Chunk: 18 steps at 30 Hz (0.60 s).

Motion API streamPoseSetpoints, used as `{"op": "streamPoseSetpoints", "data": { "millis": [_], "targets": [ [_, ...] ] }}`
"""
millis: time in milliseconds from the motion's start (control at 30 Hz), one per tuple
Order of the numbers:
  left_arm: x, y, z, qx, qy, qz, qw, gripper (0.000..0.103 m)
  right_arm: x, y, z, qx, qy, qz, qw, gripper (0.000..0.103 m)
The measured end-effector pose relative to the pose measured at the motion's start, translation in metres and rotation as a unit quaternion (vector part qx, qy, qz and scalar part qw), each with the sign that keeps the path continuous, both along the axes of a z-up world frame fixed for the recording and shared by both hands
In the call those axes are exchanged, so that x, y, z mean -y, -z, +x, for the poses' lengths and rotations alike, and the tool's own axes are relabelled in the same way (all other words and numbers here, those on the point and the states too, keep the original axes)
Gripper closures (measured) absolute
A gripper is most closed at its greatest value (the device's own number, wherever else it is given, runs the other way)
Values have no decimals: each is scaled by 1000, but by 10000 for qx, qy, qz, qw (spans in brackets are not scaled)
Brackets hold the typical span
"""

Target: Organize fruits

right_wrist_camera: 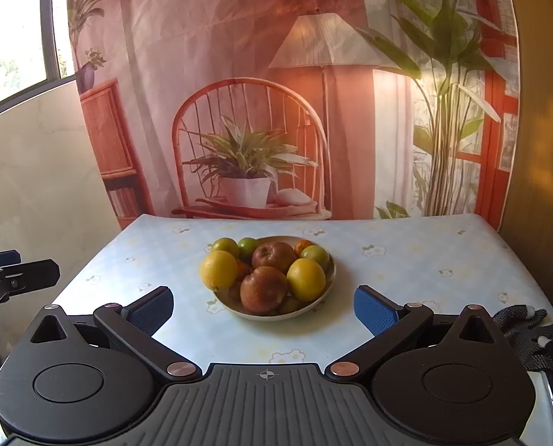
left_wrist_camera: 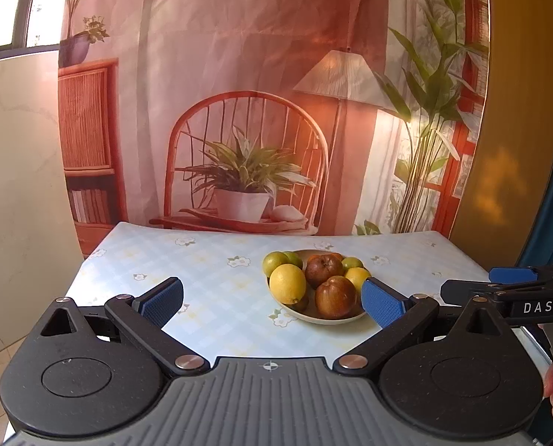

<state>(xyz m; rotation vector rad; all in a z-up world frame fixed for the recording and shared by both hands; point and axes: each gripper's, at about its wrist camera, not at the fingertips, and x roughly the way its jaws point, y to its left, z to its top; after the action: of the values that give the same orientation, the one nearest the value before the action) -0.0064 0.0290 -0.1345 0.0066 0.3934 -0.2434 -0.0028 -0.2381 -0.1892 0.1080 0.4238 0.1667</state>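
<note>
A cream bowl [left_wrist_camera: 330, 320] [right_wrist_camera: 323, 295] of fruit stands in the middle of the table. It holds two yellow lemons [left_wrist_camera: 287, 283] [right_wrist_camera: 219, 270], two brown-red apples [left_wrist_camera: 335, 296] [right_wrist_camera: 263, 290], several green limes [left_wrist_camera: 274, 263] [right_wrist_camera: 315, 255] and small oranges [right_wrist_camera: 303, 246]. My left gripper [left_wrist_camera: 272, 301] is open and empty, held near the front of the bowl, its right pad [left_wrist_camera: 382, 303] beside the rim. My right gripper [right_wrist_camera: 263, 310] is open and empty, short of the bowl. The right gripper also shows at the right edge of the left wrist view [left_wrist_camera: 507, 291].
The table [left_wrist_camera: 209, 260] [right_wrist_camera: 406, 271] has a light blue checked flower cloth. A printed backdrop [left_wrist_camera: 246, 111] [right_wrist_camera: 261, 111] hangs behind the far edge. A black dotted glove [right_wrist_camera: 525, 334] lies at the table's right front. A window and pale wall are at the left.
</note>
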Motion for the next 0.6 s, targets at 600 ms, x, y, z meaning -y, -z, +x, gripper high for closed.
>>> {"op": "streamPoseSetpoints", "data": {
  "millis": [600],
  "targets": [
    [9,-6,-12,290,-134,319,9990,0,3,-4,-7,65,8,51,10000,0]
  ]
}}
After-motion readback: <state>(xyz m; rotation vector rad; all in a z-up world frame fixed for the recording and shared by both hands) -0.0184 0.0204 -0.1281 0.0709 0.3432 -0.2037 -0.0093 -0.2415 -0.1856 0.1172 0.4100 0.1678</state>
